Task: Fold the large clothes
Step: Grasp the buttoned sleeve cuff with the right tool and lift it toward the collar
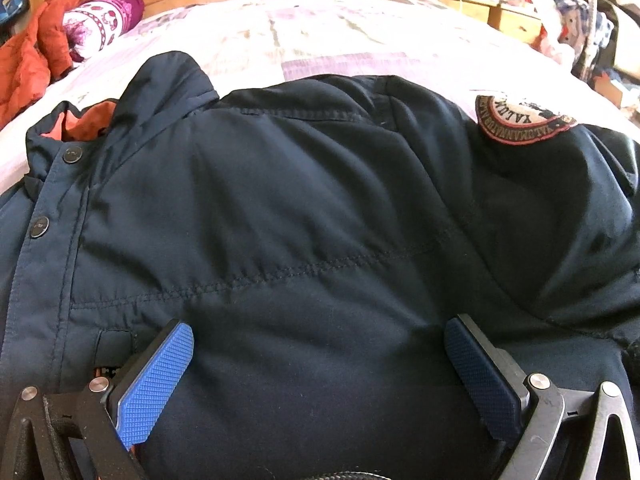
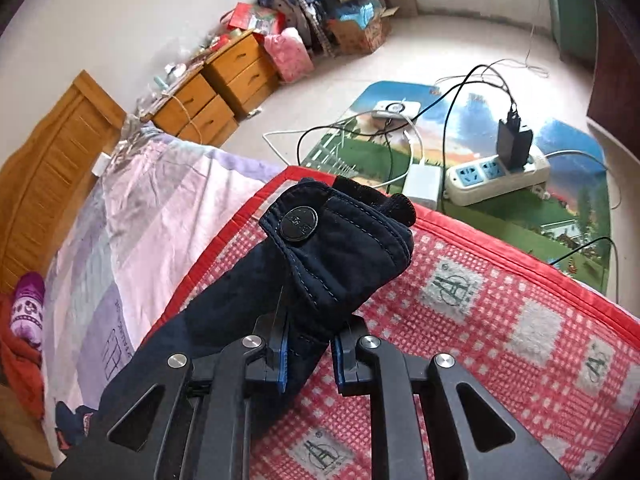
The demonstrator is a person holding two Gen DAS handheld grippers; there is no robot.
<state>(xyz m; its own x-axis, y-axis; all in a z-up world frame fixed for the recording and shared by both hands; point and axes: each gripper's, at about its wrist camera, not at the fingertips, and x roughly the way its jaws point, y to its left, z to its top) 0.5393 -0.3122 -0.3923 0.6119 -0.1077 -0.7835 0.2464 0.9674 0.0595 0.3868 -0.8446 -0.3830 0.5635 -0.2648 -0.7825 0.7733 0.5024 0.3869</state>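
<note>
On the bed (image 1: 320, 28), jacket (image 1: 320, 208) lies unfolded; left gripper (image 1: 320, 380) spread open, right gripper (image 2: 308, 354) clamps cuff (image 2: 336, 248).

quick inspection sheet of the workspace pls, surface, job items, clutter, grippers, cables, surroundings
surface: bed sheet, lilac patchwork; red checked blanket at the bed edge.
job's things: navy jacket spread on the bed, snaps and round patch showing; its sleeve cuff lifted over the blanket.
clutter: orange garment and purple pillow by the headboard.
grippers: left gripper open over the jacket; right gripper shut on the sleeve.
cables: power strip with charger and loose leads on the floor mat.
surroundings: wooden nightstands, bags and boxes in the corner.
</note>
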